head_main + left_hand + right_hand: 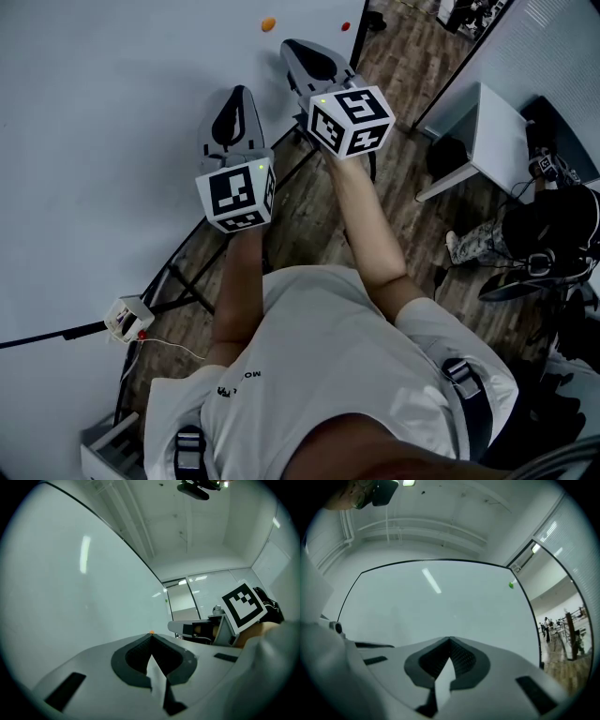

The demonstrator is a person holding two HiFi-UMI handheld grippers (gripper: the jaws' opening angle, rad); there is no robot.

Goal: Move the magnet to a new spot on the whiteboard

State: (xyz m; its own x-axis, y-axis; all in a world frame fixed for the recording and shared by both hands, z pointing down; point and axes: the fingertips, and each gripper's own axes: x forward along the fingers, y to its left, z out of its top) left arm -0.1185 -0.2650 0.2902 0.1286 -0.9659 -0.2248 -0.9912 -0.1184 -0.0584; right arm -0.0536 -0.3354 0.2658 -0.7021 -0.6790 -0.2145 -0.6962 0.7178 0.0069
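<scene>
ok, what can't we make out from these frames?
- Orange magnet: tiny in the head view. The left gripper view shows only a speck behind the tips of the left tongs.
- Green magnet: tiny, seen in the right gripper view only.
- Whiteboard: the head view's frame cuts off its top and left edges.
- Red dot: too small to identify.

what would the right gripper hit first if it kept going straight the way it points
Most likely bare whiteboard, straight ahead of the right gripper; the green magnet lies off to the upper right.
</scene>
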